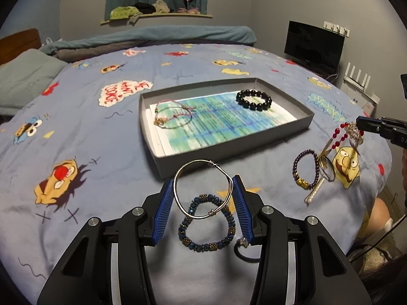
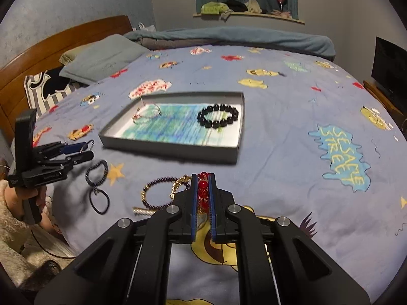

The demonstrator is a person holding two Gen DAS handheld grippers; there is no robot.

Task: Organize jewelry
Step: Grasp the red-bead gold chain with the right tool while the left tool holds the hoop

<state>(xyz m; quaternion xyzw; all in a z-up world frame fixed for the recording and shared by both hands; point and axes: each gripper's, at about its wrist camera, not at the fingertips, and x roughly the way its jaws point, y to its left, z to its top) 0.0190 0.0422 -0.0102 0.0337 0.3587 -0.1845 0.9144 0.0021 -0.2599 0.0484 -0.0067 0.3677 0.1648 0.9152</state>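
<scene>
The left gripper clamps a thin silver wire bangle between ribbed blue pads, raised above a blue beaded bracelet on the bedspread. The right gripper pinches glossy red beads. A shallow grey tray holds a black bead bracelet near its far right corner.

I see a lavender-blue bedsheet printed with yellow, red and blue cartoon figures, a grey tray lined with blue-green streaked paper, a black bead bracelet, a silver bangle and red beads.
</scene>
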